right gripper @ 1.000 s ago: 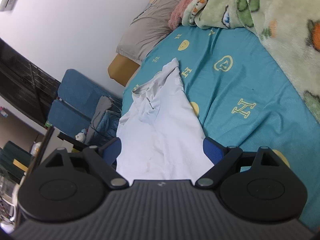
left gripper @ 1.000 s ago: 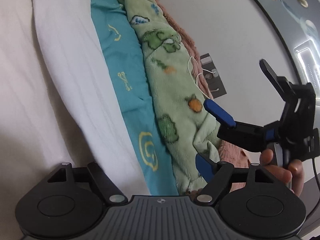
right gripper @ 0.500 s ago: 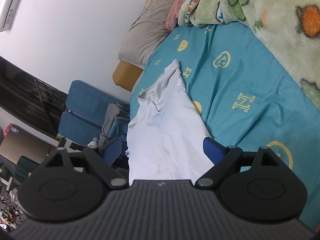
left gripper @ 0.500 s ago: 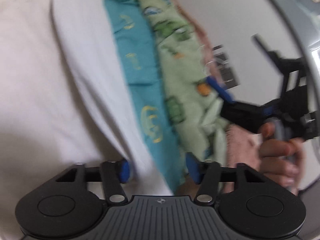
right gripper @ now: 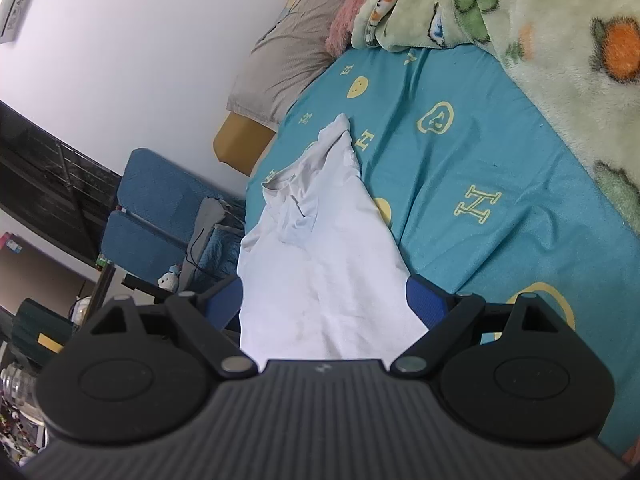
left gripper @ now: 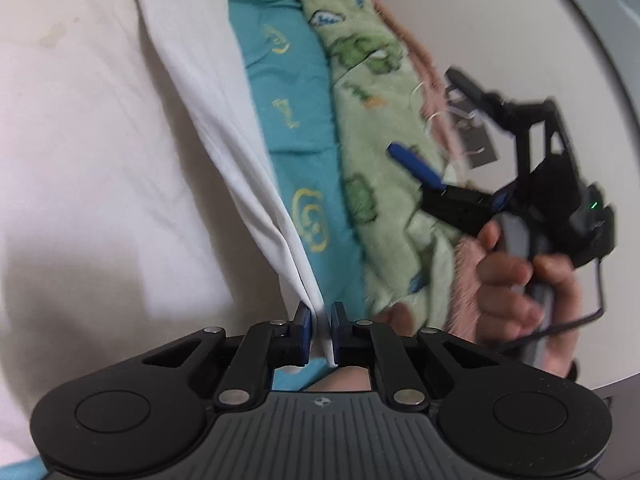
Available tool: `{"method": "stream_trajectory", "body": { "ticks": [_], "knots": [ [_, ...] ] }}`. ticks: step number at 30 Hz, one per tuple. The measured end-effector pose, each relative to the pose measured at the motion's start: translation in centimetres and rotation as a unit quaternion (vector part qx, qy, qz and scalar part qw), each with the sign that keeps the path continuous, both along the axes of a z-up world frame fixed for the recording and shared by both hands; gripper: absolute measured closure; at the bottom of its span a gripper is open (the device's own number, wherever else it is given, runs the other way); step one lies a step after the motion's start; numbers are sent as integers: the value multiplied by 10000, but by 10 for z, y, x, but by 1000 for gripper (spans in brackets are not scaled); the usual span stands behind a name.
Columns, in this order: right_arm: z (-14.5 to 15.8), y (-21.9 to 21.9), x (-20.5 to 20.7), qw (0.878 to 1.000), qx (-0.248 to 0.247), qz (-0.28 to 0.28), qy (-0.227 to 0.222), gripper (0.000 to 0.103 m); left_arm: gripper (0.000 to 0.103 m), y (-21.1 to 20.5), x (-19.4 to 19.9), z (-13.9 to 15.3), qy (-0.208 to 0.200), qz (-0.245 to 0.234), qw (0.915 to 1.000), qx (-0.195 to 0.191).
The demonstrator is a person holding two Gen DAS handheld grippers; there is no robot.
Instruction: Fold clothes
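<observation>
A white T-shirt [right gripper: 320, 264] lies lengthwise on the teal bed sheet [right gripper: 480, 168], collar end far away. In the left wrist view it [left gripper: 120, 140] fills the left side. My left gripper [left gripper: 320, 326] is shut on the shirt's folded edge, the cloth pinched between the blue pads [left gripper: 303, 322]. My right gripper [right gripper: 325, 300] is open, its blue pads on either side of the shirt's near end, not closed on it. It also shows in the left wrist view [left gripper: 424, 120], held by a hand, jaws wide apart above the blanket.
A green fleece blanket [right gripper: 540, 32] with a pink one under it is bunched along the bed's wall side. A grey pillow [right gripper: 292, 64] lies at the head. Blue chairs [right gripper: 152, 216] and shelves stand beside the bed.
My left gripper went from wide open to shut on the shirt's edge. The right gripper stayed open and shifted slightly over the shirt's near end.
</observation>
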State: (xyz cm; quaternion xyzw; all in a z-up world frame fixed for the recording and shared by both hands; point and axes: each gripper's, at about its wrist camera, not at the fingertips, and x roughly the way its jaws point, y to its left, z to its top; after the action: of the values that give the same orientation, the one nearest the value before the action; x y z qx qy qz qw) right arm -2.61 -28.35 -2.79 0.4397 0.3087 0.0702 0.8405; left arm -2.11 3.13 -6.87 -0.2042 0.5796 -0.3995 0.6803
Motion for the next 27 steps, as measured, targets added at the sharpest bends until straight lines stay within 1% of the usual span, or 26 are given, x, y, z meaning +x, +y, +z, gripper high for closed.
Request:
{"method": "stream_trajectory", "body": {
  "ticks": [2,5,6,9,12,13,14,15,16,17,18,19,20,21,24,25,26,27],
  "knots": [
    [0,1,1,10000,-22,11,12,13,93,4,-6,-8,54,30,9991,417],
    [1,3,2,9999,-113,40,34,13,98,15,-10,-26,229,175,9953,927],
    [1,4,2,9999,-161,40,41,13,99,17,-11,-27,215,213,9941,1039],
    [4,7,1,9994,-341,38,26,13,100,21,-13,-20,-85,295,9924,1193],
    [8,10,-1,9980,-631,2,-32,13,100,26,-17,-9,-446,414,9891,1338],
    [10,11,-2,9974,-722,-22,-68,13,96,27,-17,-4,-577,498,9865,1447],
    [13,12,-3,9966,-819,-42,-111,13,93,27,-17,3,-798,611,9815,1631],
    [15,14,-4,9955,-928,-50,-171,13,84,25,-16,12,-1091,729,9741,1843],
    [18,16,-5,9942,-1048,-55,-236,13,63,24,-15,21,-1363,828,9665,2011],
    [21,19,-7,9923,-1197,-51,-314,13,52,24,-14,30,-1611,905,9594,2132],
    [25,22,-8,9901,-1346,-48,-392,13,35,24,-11,39,-1803,990,9535,2201],
    [28,25,-9,9877,-1489,-44,-469,13,25,26,-7,48,-1932,1083,9497,2215],
    [30,28,-10,9853,-1619,-42,-547,13,22,27,-3,57,-2072,1185,9456,2212],
    [32,31,-11,9826,-1747,-42,-623,13,18,29,1,66,-2235,1292,9407,2200],
    [38,39,-13,9735,-2127,-64,-835,13,3,30,16,84,-2795,1595,9213,2182],
    [40,42,-14,9703,-2244,-58,-906,13,1,30,20,85,-2985,1709,9137,2164],
    [40,46,-15,9669,-2363,-43,-967,13,1,33,22,85,-3101,1834,9074,2163],
    [40,50,-14,9633,-2488,-6,-1004,13,1,38,23,83,-3136,1971,9029,2181]
  ]
}}
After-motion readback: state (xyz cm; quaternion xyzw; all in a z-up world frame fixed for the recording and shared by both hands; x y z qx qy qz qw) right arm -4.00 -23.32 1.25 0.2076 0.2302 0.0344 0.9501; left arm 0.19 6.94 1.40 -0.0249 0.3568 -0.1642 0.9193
